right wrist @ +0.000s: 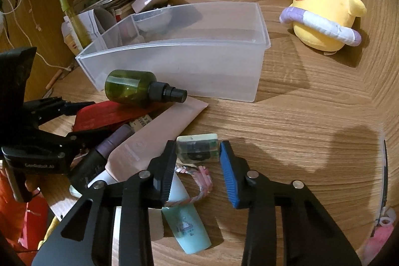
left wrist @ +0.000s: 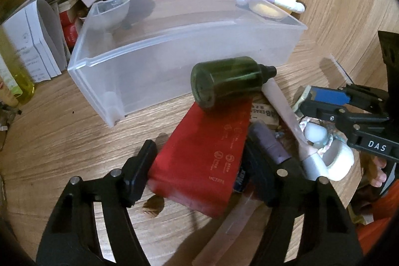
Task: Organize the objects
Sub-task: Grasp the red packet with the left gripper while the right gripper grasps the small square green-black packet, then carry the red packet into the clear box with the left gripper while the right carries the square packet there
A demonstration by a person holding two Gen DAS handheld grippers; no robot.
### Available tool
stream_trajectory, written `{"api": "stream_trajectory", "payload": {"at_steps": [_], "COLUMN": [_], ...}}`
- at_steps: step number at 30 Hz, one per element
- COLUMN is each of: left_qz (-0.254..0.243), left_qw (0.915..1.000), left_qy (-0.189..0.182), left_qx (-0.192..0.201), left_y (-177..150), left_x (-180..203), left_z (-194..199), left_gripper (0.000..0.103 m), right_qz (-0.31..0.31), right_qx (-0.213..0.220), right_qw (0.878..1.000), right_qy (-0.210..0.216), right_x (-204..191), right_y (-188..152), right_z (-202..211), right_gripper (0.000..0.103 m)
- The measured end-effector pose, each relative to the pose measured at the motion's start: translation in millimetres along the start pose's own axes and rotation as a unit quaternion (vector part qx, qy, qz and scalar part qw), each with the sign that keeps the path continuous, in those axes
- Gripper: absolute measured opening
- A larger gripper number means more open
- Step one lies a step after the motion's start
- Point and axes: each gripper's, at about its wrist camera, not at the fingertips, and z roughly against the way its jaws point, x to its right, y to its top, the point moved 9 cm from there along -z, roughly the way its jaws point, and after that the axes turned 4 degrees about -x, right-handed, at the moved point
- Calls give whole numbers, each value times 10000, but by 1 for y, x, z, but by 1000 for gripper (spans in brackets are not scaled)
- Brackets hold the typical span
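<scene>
Both grippers wide open, holding nothing; left gripper [left wrist: 199, 176] straddles red box [left wrist: 202, 156], green bottle [left wrist: 229, 80] lying at 12 o'clock blocking clear bin [left wrist: 104, 81], right gripper [right wrist: 197, 173] near soap bar [right wrist: 198, 148]

Your clearest room is the bare wooden table [right wrist: 311, 121] to the right of the pile, between the clear plastic bin [right wrist: 179, 61] and the plush chick [right wrist: 326, 6], which stand apart. The bin's open top is free along most of its length; only a clear bowl [right wrist: 154, 21] sits at its far-left end. In front of the bin, the green spray bottle [right wrist: 134, 87] lies across the red box [left wrist: 207, 153] and blocks the near wall. Boxes and bottles [right wrist: 82, 16] crowd the bin's left end. The left side of the pile is jammed with tubes [right wrist: 159, 131].
</scene>
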Motion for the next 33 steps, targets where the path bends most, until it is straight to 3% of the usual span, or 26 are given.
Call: {"api": "stream_trajectory", "payload": {"at_steps": [11, 33], "left_qz": [-275, 72], "left_qw": [9990, 9961], "left_qy": [18, -53], "left_qx": [354, 878], "left_y": [0, 3], "left_x": [10, 15], "left_z": [27, 92], "left_gripper": [57, 56], "right_qz": [-30, -86], "right_qx": [129, 539], "right_qw": [9999, 9985], "right_qy": [-42, -36], "right_x": [0, -5], "right_y": [3, 14], "right_z": [4, 32], "right_gripper": [31, 31]}}
